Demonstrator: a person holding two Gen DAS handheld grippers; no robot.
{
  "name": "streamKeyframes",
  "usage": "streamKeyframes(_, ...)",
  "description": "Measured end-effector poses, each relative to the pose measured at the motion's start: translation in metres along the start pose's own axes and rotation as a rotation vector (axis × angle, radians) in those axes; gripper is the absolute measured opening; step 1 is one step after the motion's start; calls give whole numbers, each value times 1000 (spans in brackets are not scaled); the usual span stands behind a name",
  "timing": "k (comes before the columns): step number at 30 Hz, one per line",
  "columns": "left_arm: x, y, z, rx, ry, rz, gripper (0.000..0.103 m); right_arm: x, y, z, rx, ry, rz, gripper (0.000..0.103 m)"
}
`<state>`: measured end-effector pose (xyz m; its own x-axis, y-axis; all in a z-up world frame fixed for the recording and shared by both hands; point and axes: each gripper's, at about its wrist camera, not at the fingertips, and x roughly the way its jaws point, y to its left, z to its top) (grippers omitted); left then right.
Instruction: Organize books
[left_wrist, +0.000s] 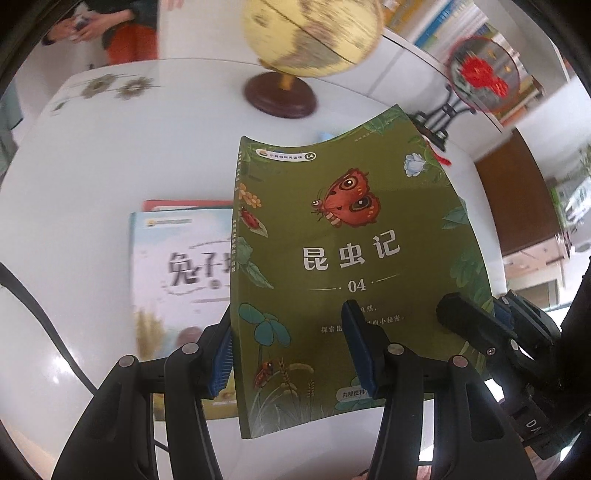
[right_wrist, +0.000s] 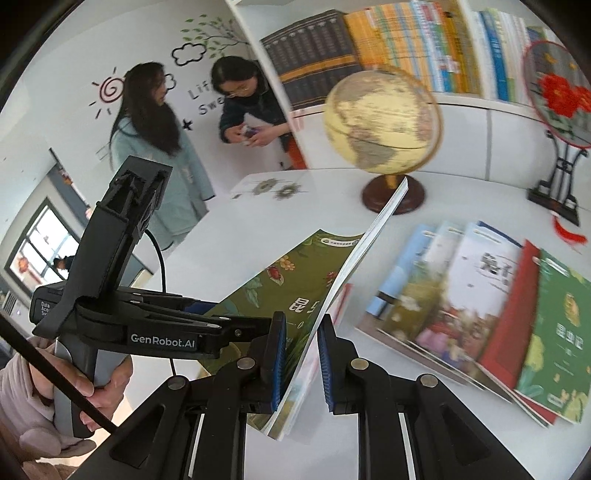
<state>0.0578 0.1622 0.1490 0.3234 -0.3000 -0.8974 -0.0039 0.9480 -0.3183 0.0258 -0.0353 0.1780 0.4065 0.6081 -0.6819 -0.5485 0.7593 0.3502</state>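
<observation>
At the bottom of the right wrist view, the right gripper is closed to a narrow gap around the fore-edge of a green insect book, its blue pads pressing the pages from both sides while the volume tilts up off the white table. In the left wrist view the same green insect book fills the centre of the frame, butterfly cover facing the camera, with the left gripper spread wide across its lower edge; one blue pad sits at the spine side and the other over the cover, and whether they actually pinch it cannot be told. At lower left of the right wrist view, a hand grips the left tool's handle. Behind the lifted book, at centre left of the left wrist view, a pale rabbit book lies flat on the table atop a red-edged one. The right wrist view shows a fanned stack of books at right. Farther back stand a yellow globe on a dark round base, a red-flowered round fan on a black stand at far right, filled bookshelves at top, and two people talking at upper left.
</observation>
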Motion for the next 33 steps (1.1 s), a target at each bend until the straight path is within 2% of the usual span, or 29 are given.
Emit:
streamKeyframes(8, -9, 34, -10, -71, -10, 29, 50, 21, 24, 5, -11, 16, 69, 17)
streamKeyframes(13, -2, 47, -24, -104, 22, 43, 50, 35, 32, -8, 6, 52, 95, 17)
streamKeyframes(19, 11, 60, -40, -136, 62, 58, 50, 53, 25, -29, 92, 116, 142, 17)
streamKeyframes(25, 27, 73, -48, -170, 84, 81, 50, 77, 12, -48, 210, 178, 129, 18)
streamKeyframes(30, 38, 80, -53, -183, 118, 106, 50, 92, 8, -57, 239, 241, 92, 20)
streamKeyframes(32, 41, 82, -55, -199, 129, 141, 62, 100, 5, -60, 268, 272, 83, 21)
streamKeyframes(33, 42, 83, -55, -204, 134, 147, 63, 103, 2, -62, 286, 289, 80, 26)
